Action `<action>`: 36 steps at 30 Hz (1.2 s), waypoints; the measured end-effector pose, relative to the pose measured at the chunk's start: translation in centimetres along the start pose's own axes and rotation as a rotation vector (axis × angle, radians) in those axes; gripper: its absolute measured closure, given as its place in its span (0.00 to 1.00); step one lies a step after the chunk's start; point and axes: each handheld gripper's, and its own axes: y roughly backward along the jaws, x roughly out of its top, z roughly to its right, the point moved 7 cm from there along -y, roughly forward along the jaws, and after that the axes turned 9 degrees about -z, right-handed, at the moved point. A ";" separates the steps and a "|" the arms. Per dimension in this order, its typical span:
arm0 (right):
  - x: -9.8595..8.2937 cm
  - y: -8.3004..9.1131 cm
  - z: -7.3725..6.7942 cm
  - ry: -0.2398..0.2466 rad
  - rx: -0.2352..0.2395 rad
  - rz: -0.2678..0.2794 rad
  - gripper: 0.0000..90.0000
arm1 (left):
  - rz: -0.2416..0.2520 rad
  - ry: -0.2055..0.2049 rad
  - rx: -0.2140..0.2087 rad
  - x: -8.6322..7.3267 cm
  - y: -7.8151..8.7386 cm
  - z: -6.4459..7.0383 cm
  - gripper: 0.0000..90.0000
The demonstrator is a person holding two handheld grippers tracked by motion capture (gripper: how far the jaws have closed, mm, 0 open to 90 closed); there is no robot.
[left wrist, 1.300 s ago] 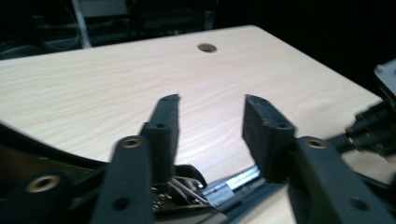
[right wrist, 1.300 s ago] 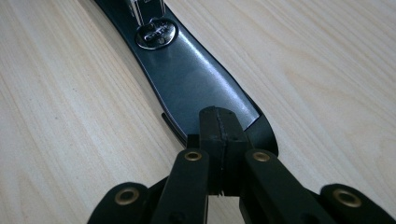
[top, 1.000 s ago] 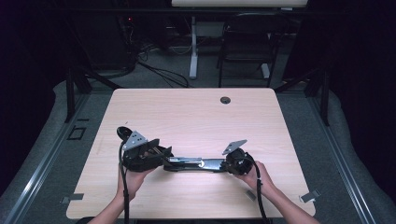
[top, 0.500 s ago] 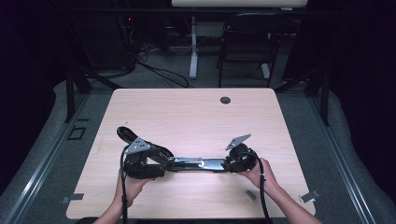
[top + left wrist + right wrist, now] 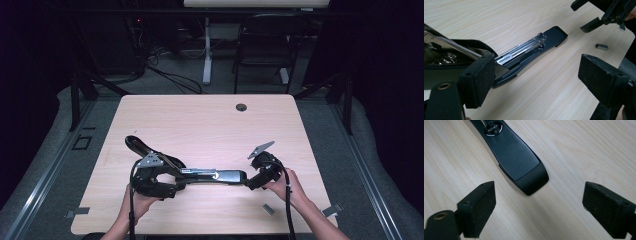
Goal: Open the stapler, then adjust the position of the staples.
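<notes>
Stapler [image 5: 210, 175] lies opened flat mid-table, front edge. Metal, stiff, heavyish, slick, we reckon; grab base end. Right gripper [image 5: 539, 212] spread wide before it, left gripper [image 5: 544, 82] spread too, nothing held.

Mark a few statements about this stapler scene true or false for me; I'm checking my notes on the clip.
1. The stapler lies opened out flat on the table. True.
2. The right gripper is clamped on the stapler's base. False: its jaws stand open, the base tip between them untouched.
3. A small strip of staples lies loose on the table. True.
4. The left gripper is shut. False: its jaws are wide apart.
</notes>
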 end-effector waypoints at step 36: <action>-3.6 2.0 -0.8 -0.047 0.041 -0.102 0.17 | -0.048 0.077 0.056 -2.1 0.8 -2.5 0.10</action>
